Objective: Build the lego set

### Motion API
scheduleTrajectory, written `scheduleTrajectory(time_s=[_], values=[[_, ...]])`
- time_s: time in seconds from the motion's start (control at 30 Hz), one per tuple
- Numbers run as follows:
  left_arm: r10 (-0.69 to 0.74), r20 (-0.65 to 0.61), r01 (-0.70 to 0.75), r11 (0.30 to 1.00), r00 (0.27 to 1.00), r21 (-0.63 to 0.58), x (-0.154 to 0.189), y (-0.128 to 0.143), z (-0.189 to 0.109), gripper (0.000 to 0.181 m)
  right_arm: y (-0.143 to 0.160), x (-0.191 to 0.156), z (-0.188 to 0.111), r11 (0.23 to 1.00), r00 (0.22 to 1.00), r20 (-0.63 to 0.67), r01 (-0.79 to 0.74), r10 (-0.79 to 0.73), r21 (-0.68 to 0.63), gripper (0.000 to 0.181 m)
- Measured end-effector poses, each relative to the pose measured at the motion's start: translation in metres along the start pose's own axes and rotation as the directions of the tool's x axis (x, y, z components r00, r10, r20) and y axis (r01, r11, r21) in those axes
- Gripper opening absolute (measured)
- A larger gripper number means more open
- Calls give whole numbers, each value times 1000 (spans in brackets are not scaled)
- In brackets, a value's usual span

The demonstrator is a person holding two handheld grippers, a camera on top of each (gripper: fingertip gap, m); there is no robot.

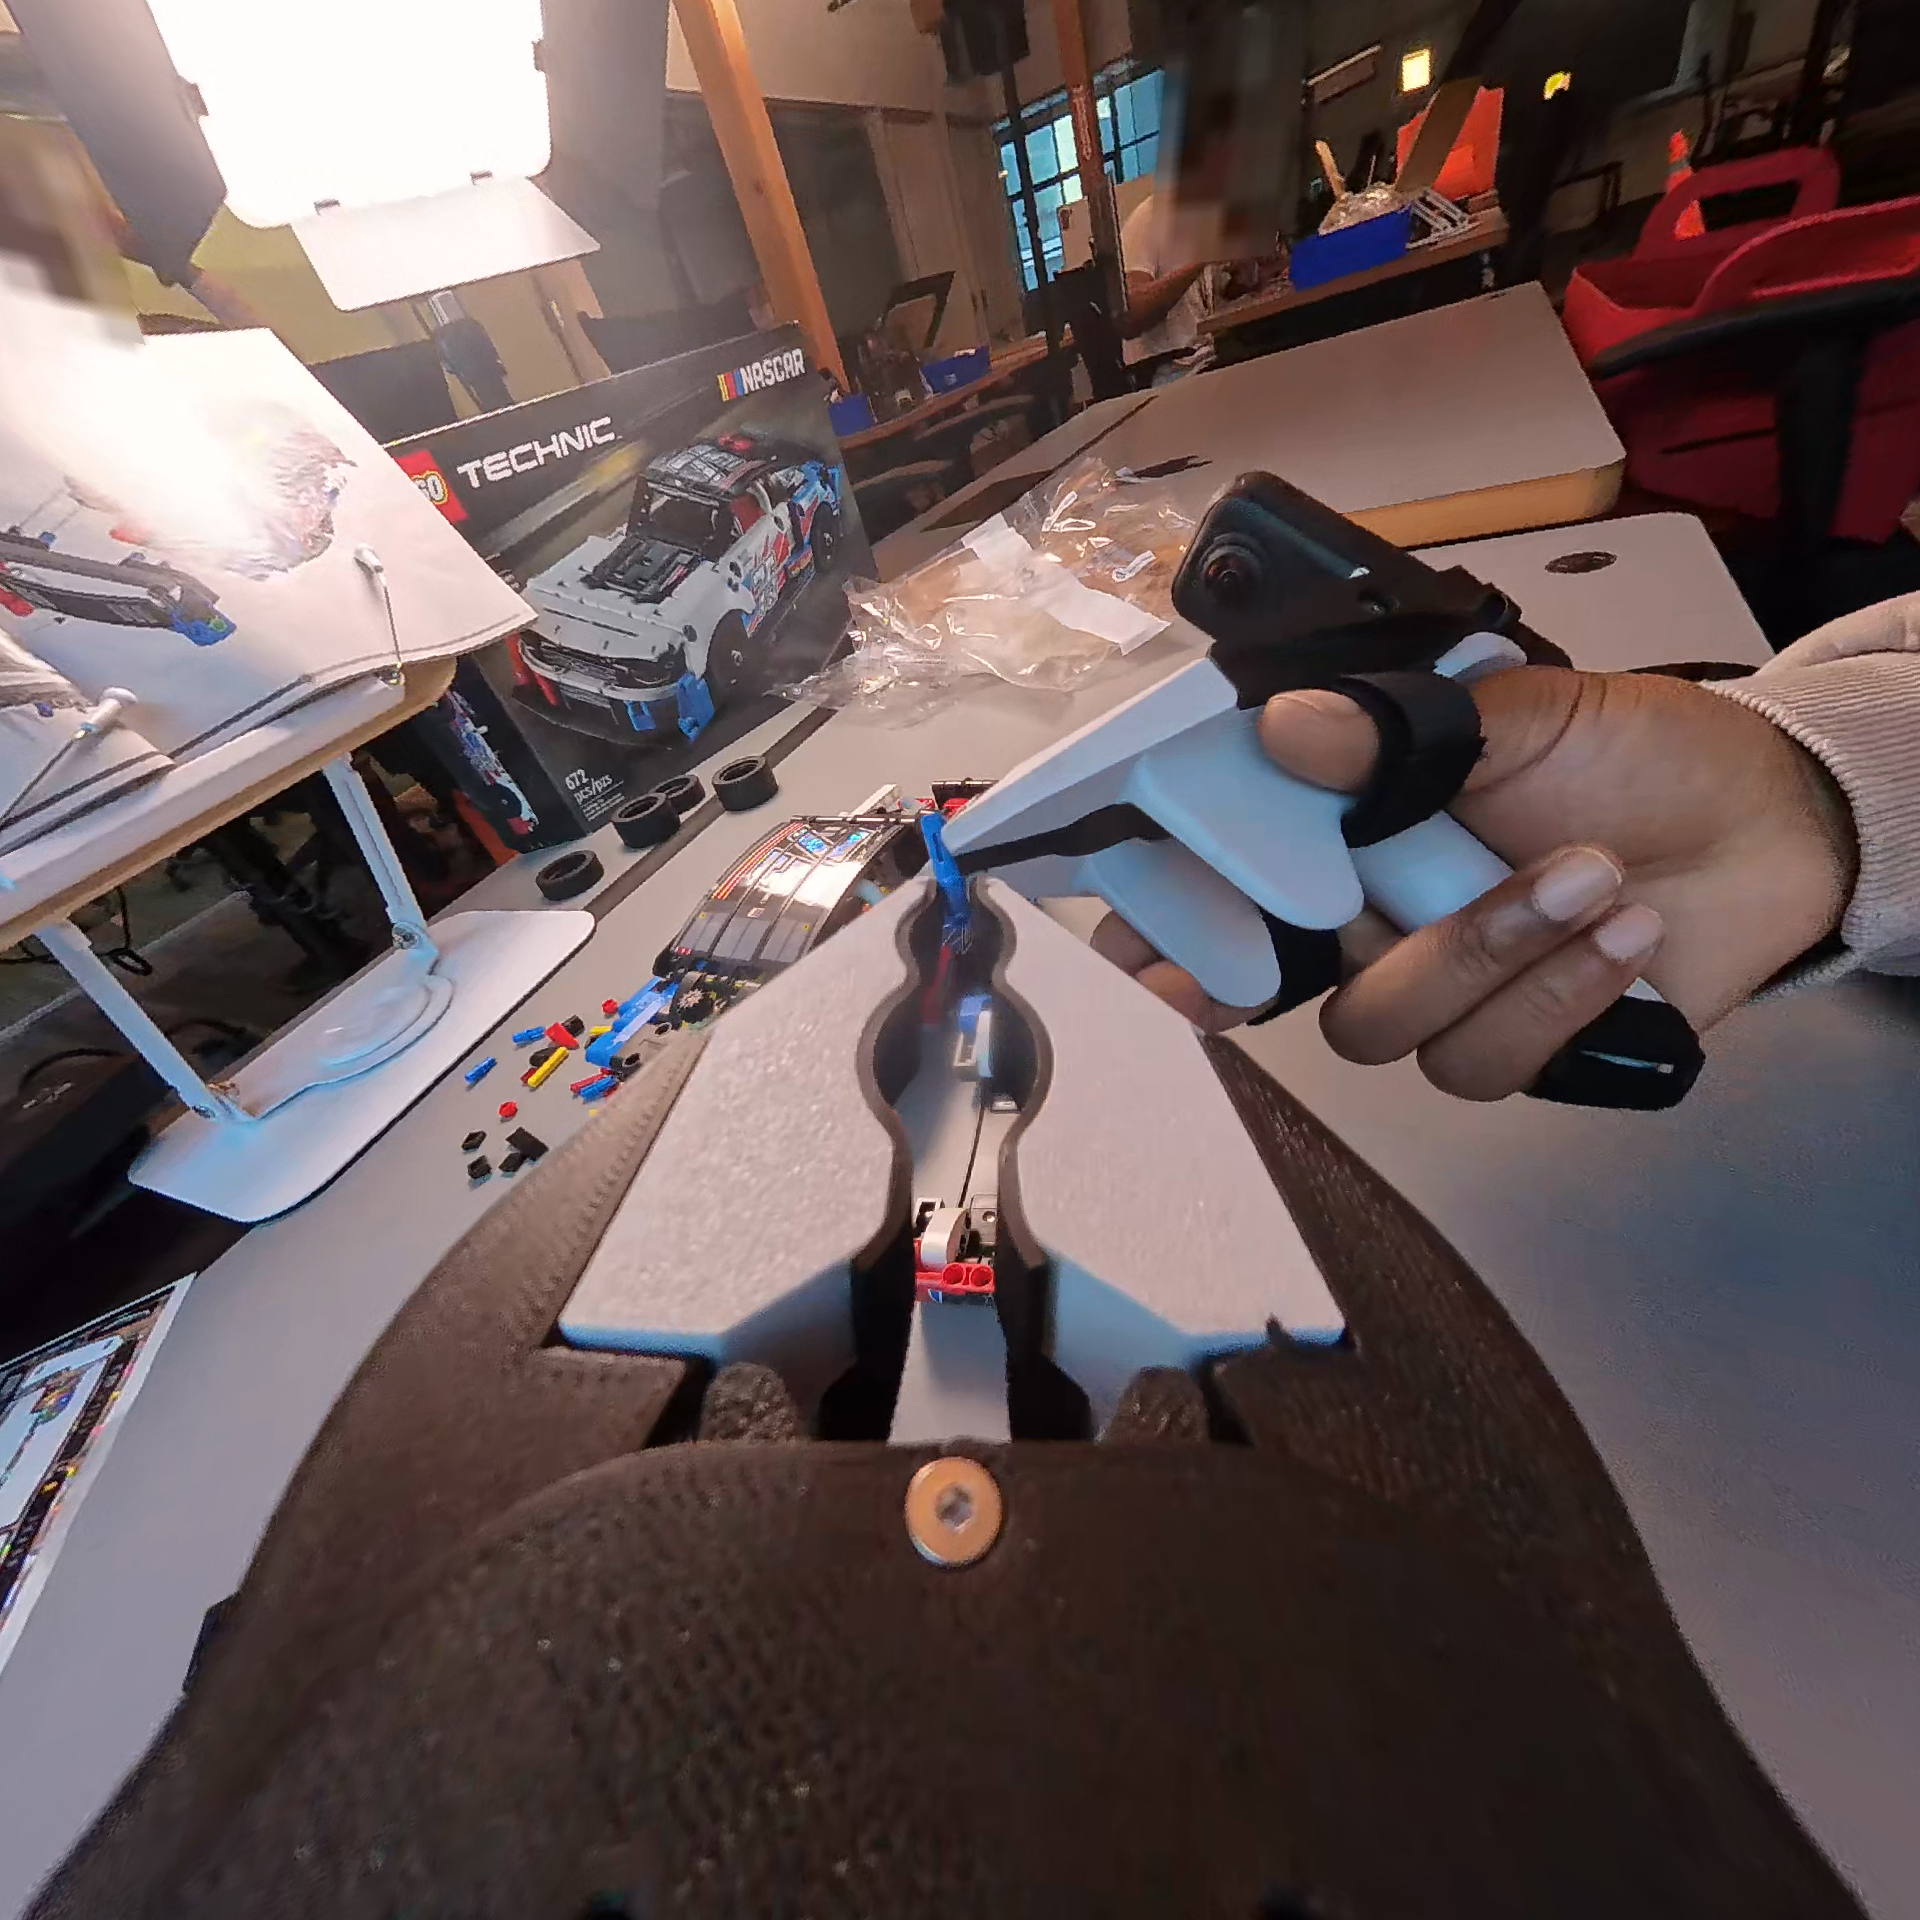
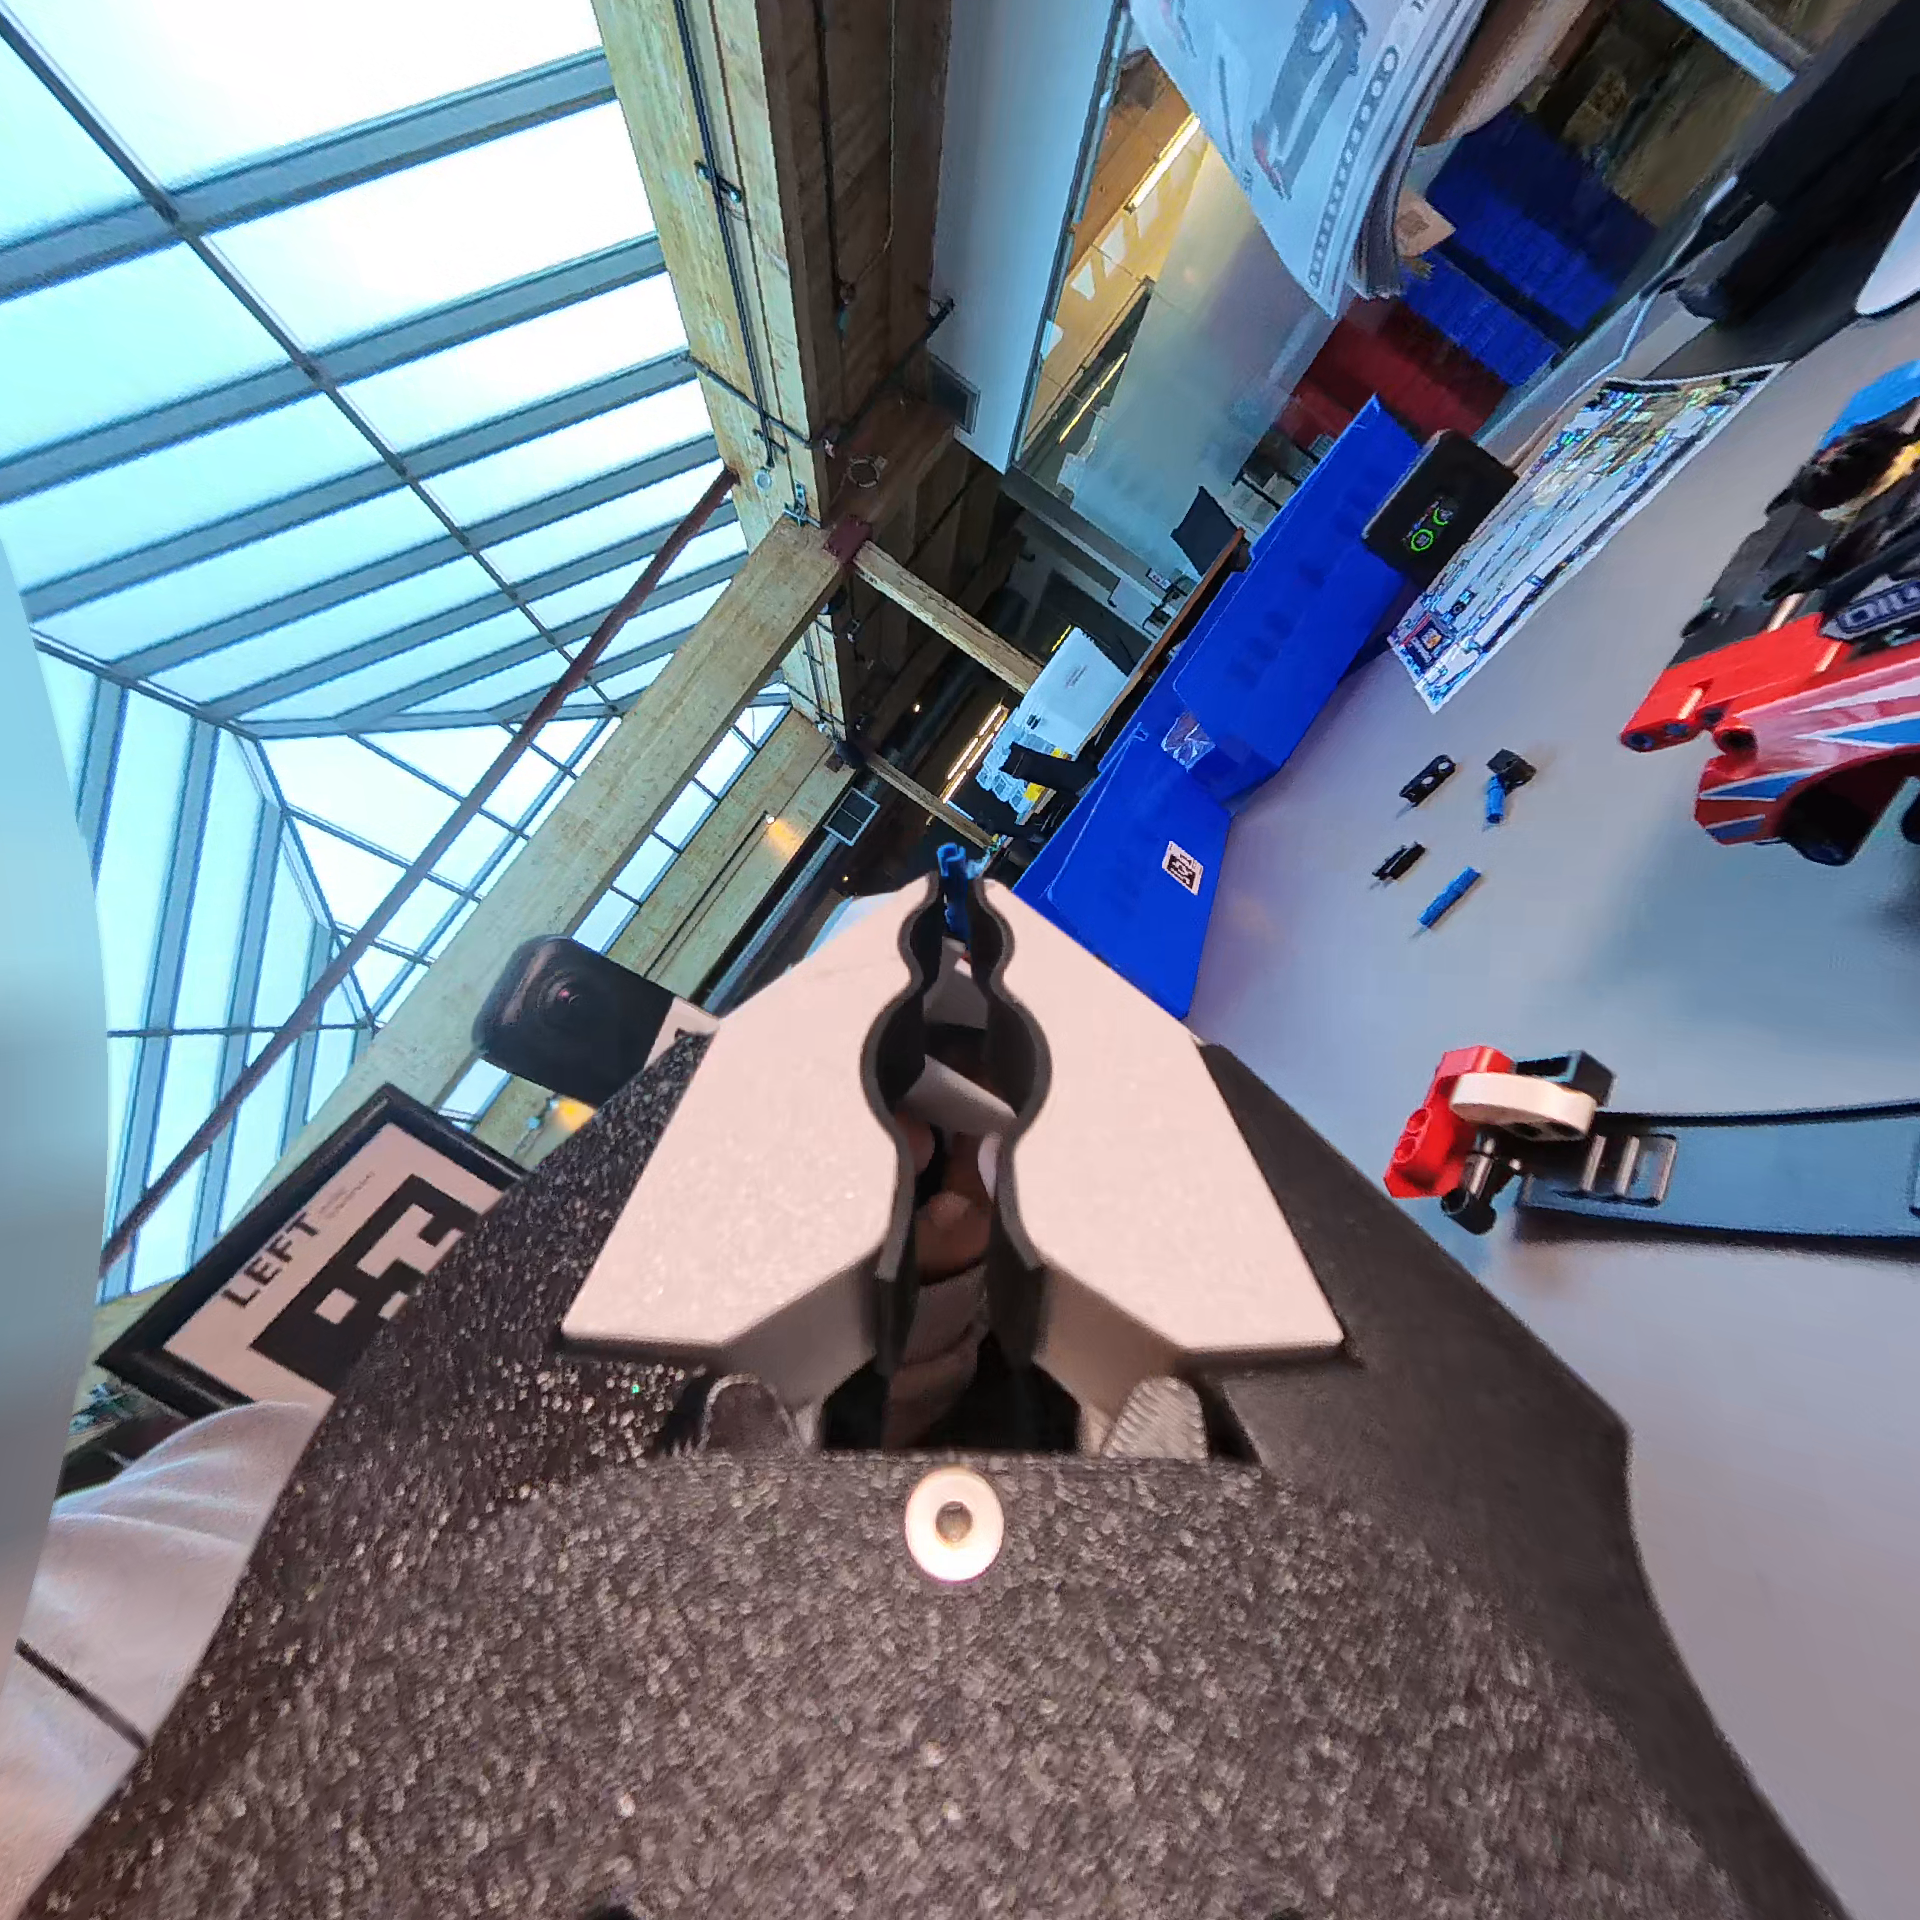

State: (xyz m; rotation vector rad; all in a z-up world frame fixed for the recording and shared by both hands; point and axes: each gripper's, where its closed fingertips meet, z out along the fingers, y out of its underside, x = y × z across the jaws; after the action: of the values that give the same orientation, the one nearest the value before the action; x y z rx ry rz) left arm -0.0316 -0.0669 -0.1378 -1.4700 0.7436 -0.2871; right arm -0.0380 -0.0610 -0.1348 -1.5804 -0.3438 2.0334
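- Left gripper (image 1: pixel 951 894): jaws nearly closed, tips pinching the lower end of a blue pin (image 1: pixel 948 868).
- Right gripper (image 1: pixel 961 840): closed on the pin's upper end, meeting tip to tip.
- Pin roughly upright between them, held above the car (image 1: pixel 774 894); neither nearer.

A grey table (image 1: pixel 1558 1299) fills the foreground, with a second pale table (image 1: pixel 1403 416) beyond it. Red chairs (image 1: pixel 1766 312) stand just beside that second table, at its right end. A slanted timber post (image 1: pixel 764 177) rises behind it, and dark-framed windows (image 1: pixel 1060 145) show near the post. Overhead, a glazed roof (image 2: pixel 312 364) rests on timber beams (image 2: pixel 665 727) and lets in pale blue daylight. Blue bins (image 2: pixel 1278 665) sit at the grey table's far edge.
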Motion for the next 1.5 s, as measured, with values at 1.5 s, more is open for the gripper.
scheduleTrajectory(time_s=[1.5], values=[[102,-330,-96,995,938,35,68,1,-2,1,37,-16,-58,629,783,211,602,-584,-491,4]])
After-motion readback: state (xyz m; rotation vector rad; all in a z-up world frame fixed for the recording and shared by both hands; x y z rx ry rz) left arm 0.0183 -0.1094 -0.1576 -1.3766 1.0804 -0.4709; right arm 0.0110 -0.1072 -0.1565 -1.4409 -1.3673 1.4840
